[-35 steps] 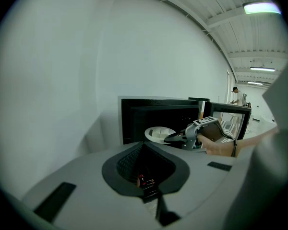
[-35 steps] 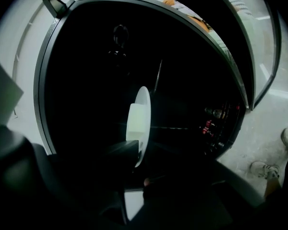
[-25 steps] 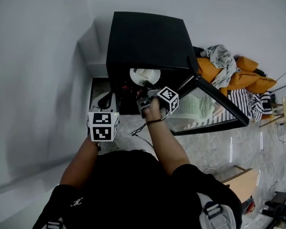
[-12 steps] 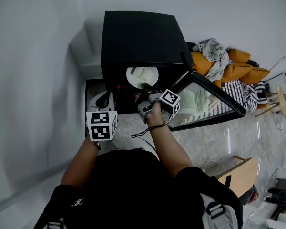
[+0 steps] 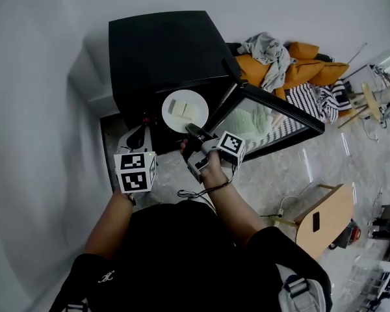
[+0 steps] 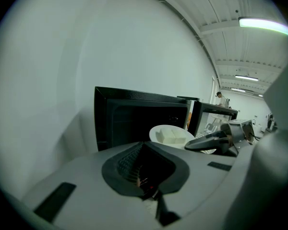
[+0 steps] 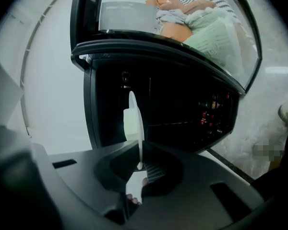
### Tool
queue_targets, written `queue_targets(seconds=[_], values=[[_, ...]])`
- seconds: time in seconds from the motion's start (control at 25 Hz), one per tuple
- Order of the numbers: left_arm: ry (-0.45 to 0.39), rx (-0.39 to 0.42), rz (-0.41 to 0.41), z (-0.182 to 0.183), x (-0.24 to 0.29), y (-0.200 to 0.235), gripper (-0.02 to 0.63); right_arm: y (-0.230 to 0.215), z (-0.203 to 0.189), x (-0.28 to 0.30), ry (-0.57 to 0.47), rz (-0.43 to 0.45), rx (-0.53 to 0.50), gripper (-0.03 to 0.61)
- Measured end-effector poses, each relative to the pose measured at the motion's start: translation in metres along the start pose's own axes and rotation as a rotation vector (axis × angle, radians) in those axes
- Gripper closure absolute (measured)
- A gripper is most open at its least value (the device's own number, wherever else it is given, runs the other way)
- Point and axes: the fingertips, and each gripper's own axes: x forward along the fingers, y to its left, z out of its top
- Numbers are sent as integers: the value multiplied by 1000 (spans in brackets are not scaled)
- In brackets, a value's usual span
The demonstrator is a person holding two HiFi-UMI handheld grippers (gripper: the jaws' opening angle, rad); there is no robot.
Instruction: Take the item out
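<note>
White plate (image 5: 185, 111) rim clamped in right gripper (image 7: 138, 166), just outside the microwave (image 5: 162, 57); left gripper (image 6: 145, 174) jaws together, empty.

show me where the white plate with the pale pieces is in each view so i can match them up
Head view: white plate at centre, at the black oven's open front, near rim in the right gripper.
Left gripper view: plate right of centre, before the oven.
Right gripper view: plate edge-on at centre, clamped between the jaws.
Shared landmark: the black oven.
</note>
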Motion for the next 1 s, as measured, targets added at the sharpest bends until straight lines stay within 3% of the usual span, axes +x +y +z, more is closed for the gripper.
queue_targets(seconds=[0.32, 0.72, 1.0], values=[[26, 27, -103, 3, 19, -28, 614, 13, -2, -53, -54, 29, -4, 557], [14, 101, -265, 13, 43, -107, 614, 4, 14, -131, -174, 31, 16, 557], [23, 120, -296, 9, 46, -141, 614, 4, 27, -164, -200, 58, 9, 558]])
